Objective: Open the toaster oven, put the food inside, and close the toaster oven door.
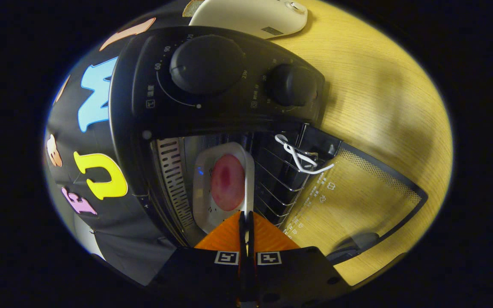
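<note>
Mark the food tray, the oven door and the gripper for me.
Food tray (203, 171): gripper view, bare white rim beside the pink food.
Oven door (357, 196): gripper view, glass pane of the open door.
Gripper (246, 216): gripper view, midway between fingertips, jaws pinching the tray's edge.

My wooden table (379, 94) carries the black toaster oven (212, 85); a white appliance (250, 17) lies at twelve o'clock.

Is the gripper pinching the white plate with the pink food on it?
Touching. In the gripper view the gripper has its jaws closed on the near rim of the white plate, which sits inside the open toaster oven carrying the pink food.
</note>
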Tool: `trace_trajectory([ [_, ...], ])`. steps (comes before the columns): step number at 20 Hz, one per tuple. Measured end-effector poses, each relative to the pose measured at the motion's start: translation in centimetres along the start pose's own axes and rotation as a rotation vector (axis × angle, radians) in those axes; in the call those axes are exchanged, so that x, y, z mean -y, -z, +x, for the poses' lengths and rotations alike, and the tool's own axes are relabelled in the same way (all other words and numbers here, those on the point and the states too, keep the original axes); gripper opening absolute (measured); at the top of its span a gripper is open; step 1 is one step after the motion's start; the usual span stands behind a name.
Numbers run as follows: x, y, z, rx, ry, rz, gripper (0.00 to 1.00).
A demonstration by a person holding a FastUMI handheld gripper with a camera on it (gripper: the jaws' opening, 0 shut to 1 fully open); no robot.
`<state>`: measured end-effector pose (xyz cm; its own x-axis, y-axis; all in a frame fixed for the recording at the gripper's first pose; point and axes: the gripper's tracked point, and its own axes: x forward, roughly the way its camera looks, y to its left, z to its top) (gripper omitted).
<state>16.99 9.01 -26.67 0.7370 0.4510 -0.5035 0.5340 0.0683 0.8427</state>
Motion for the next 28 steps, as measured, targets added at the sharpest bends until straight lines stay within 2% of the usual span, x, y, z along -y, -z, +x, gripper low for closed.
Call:
trace_trajectory([
  [8,-1.0,-0.8,1.6,0.092,0.011,0.054,0.03],
  [12,-2.0,-0.5,1.4,0.096,-0.039,0.046,0.10],
  [14,-1.9,-0.2,0.8,0.099,-0.045,0.020,0.07],
  [15,-2.3,0.0,0.5,0.092,-0.061,0.015,0.11],
  [17,-2.6,0.6,-0.1,0.075,-0.077,0.005,0.23],
  [18,-2.5,0.7,-0.5,0.070,-0.073,-0.010,0.33],
  [19,-2.5,1.0,-0.9,0.067,-0.080,-0.027,0.33],
  [21,-1.7,2.1,-2.0,0.035,-0.065,-0.060,0.56],
  [23,-0.8,2.5,-3.1,0.036,-0.045,-0.107,0.63],
  [25,0.0,2.9,-4.2,0.038,-0.019,-0.173,0.99],
  [28,1.9,3.3,-5.9,0.030,0.045,-0.326,0.97],
])
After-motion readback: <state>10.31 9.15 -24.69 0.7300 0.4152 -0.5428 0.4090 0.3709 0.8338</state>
